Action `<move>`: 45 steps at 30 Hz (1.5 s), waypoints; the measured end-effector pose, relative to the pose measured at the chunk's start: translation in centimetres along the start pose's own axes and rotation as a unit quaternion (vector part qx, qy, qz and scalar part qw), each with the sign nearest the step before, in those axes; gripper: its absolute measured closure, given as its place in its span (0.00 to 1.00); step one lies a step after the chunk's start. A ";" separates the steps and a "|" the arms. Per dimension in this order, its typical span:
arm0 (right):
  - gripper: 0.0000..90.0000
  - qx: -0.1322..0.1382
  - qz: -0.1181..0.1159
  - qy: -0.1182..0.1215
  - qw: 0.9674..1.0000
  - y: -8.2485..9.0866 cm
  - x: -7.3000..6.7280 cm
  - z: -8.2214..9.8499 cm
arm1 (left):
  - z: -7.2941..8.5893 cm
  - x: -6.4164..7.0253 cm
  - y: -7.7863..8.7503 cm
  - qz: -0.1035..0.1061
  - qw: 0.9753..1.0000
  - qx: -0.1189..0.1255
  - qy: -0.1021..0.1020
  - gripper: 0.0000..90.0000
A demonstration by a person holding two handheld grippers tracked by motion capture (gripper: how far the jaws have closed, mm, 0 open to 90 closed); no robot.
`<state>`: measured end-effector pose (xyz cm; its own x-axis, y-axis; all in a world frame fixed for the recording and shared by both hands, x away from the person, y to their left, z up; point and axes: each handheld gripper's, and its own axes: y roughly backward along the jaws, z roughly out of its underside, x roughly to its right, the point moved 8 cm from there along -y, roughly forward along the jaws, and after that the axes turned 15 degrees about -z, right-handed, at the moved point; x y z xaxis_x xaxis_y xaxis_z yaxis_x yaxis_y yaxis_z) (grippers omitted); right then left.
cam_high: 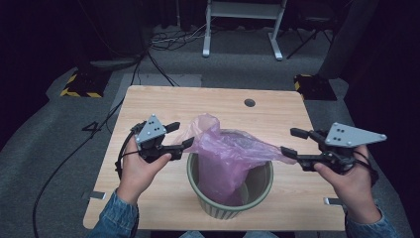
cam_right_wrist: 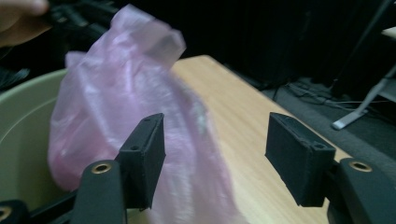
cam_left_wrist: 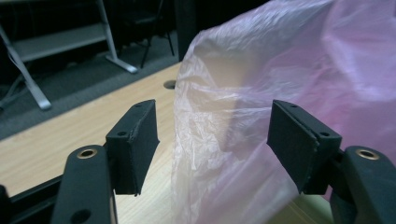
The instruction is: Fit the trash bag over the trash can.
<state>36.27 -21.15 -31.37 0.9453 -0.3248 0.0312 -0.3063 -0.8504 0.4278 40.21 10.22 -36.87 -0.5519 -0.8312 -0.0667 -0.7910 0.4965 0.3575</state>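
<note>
1. Pink plastic bag (cam_high: 225, 158): partly inside the green bin (cam_high: 257, 196), top edge bunched above the bin's rim.
2. Left gripper (cam_high: 181, 135): left of bin, fingers wide, bag film between them, unpinched.
3. Right gripper (cam_high: 293, 142): right of bin, fingers wide, beside the bag's edge.

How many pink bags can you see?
1. The pink bag hangs half inside the green bin in the middle of the table, its top sticking up between the two grippers. More could hide underneath it.

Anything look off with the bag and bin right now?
Yes. The pink bag isn't fitted over the green bin's rim: it stands bunched above it, one corner stretched toward the right gripper. Both grippers, the left gripper included, are open.
</note>
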 end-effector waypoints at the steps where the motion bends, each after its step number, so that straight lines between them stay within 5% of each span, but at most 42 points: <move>1: 0.41 -0.011 -0.005 0.000 1.000 -0.6 -0.1 0.3 | 0.2 -0.1 -0.3 0.001 1.000 -0.005 0.001 0.37; 6: 0.40 -0.048 -0.022 -0.012 0.999 -3.3 0.1 2.0 | 0.8 -0.2 -1.3 0.014 1.000 -0.010 0.018 0.37; 8: 0.52 -0.059 -0.038 -0.017 0.997 -4.2 0.0 2.4 | 0.8 -0.1 -1.4 0.024 0.999 -0.009 0.022 0.39; 10: 0.65 -0.070 -0.061 -0.022 0.995 -4.9 -0.4 2.8 | 0.7 0.1 -1.4 0.035 0.999 -0.009 0.019 0.48; 15: 0.99 -0.088 -0.049 -0.005 0.995 -4.5 -0.5 2.8 | 0.8 0.6 -0.7 0.050 0.999 -0.011 -0.006 0.85; 18: 1.00 -0.086 -0.047 -0.004 0.995 -4.0 -0.6 2.9 | 0.8 0.6 -0.1 0.039 0.999 -0.001 -0.018 1.00; 26: 1.00 -0.070 -0.023 -0.007 0.997 -1.4 -0.6 3.7 | 1.3 -0.8 2.5 -0.017 0.999 0.003 -0.042 1.00; 30: 1.00 -0.064 -0.016 -0.010 0.998 -0.4 -0.3 4.2 | 1.4 -1.1 2.6 -0.016 0.999 0.009 -0.030 1.00; 34: 0.96 -0.060 -0.025 -0.002 0.998 -0.5 -0.6 3.9 | 0.9 -0.3 2.5 0.010 0.999 0.027 -0.021 1.00; 36: 0.94 -0.061 -0.027 0.007 0.998 -0.9 -0.7 3.5 | 0.3 -0.2 2.3 0.002 0.999 0.039 -0.014 0.72; 39: 0.93 -0.063 -0.031 0.017 0.997 -1.6 -0.8 3.1 | -0.7 0.3 1.5 0.010 0.999 0.041 -0.002 0.47; 45: 0.90 -0.072 -0.040 0.034 0.996 -2.7 -1.1 2.7 | -0.7 0.9 -1.0 0.028 1.000 0.012 0.001 0.39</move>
<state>35.78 -19.60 -35.00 0.9730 -0.2250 0.0507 -0.2146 -0.8027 0.5564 40.68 8.83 -36.57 -0.5945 -0.8028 -0.0457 -0.7652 0.5474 0.3389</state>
